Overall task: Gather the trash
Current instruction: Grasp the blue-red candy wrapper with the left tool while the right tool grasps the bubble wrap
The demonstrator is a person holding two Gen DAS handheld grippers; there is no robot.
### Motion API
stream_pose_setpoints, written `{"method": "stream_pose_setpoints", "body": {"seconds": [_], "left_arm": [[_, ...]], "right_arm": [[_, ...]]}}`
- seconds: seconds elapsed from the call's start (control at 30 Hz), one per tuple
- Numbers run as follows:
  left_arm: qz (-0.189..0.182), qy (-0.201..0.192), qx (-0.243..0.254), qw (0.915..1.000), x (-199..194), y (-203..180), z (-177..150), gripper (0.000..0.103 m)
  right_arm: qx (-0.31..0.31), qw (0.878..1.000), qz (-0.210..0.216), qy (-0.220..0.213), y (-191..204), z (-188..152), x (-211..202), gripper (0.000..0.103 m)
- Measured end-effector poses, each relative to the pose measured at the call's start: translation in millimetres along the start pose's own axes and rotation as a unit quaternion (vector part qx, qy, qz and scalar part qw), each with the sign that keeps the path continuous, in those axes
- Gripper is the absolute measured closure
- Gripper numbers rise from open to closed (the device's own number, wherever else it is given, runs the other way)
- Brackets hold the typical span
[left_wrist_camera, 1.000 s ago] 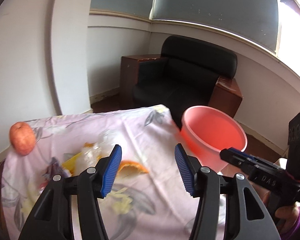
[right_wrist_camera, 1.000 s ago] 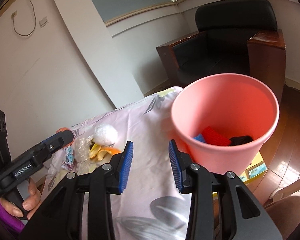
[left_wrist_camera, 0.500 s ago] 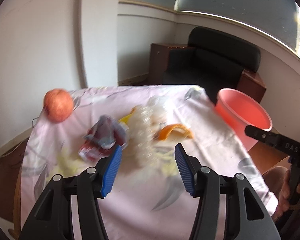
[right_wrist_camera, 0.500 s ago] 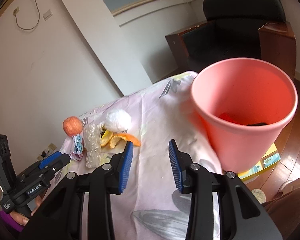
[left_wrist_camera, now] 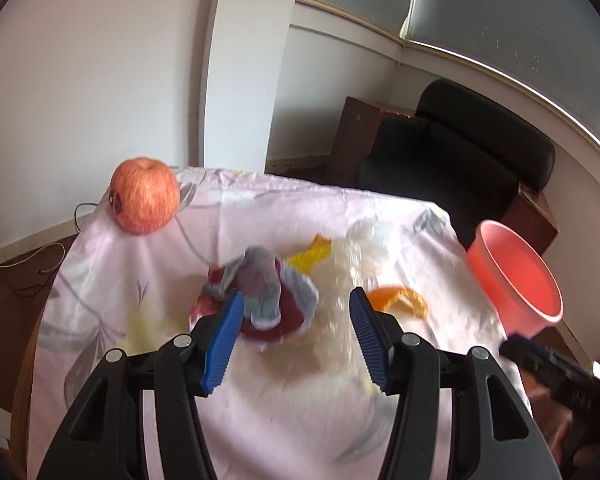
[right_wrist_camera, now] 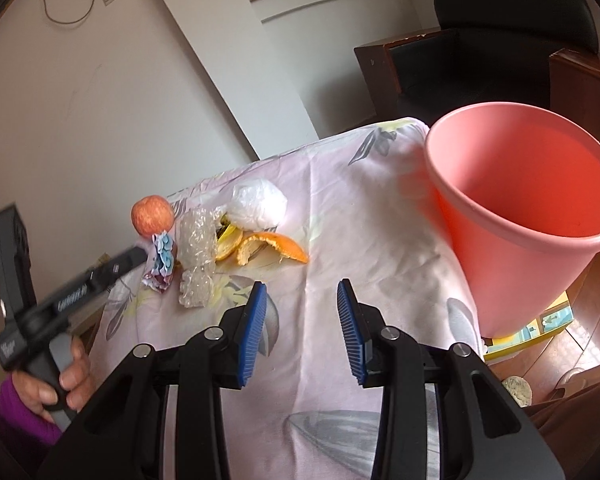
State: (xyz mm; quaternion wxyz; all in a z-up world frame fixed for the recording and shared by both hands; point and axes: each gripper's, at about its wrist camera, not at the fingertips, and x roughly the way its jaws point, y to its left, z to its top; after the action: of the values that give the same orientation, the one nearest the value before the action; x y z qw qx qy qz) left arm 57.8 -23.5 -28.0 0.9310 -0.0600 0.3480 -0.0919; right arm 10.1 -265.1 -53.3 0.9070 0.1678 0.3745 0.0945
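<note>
Swung left and lower over the bench within the last second, left gripper now above the crumpled wrapper, jaws spread wide, nothing between them. Just beside the wrapper: clear crinkled plastic, orange peel, white bag ball; apple at the far left corner. Pink bin at the bench's right edge, tilted toward the right gripper, jaws likewise wide and empty. Left hand wrapped round its handle.
</note>
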Motion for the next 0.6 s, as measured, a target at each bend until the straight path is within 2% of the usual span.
{"method": "stream_pose_setpoints", "body": {"seconds": [0.07,0.17,0.37,0.5,0.6], "left_arm": [[0.007,-0.002,-0.004,1.0,9,0,6,0.05],[0.016,0.007,-0.012,0.9998,24,2,10,0.057],[0.025,0.039,-0.023,0.9987,41,14,7,0.083],[0.033,0.039,-0.007,0.9987,33,22,0,0.098],[0.029,0.033,-0.011,0.999,20,32,-4,0.1]], "right_arm": [[-0.006,1.0,-0.001,0.002,2,1,1,0.065],[-0.014,1.0,0.001,0.005,6,1,3,0.065],[-0.034,0.999,0.014,0.013,17,3,8,0.065],[-0.043,0.997,0.058,0.023,30,8,15,0.066],[-0.05,0.993,0.096,0.04,43,13,26,0.066]]}}
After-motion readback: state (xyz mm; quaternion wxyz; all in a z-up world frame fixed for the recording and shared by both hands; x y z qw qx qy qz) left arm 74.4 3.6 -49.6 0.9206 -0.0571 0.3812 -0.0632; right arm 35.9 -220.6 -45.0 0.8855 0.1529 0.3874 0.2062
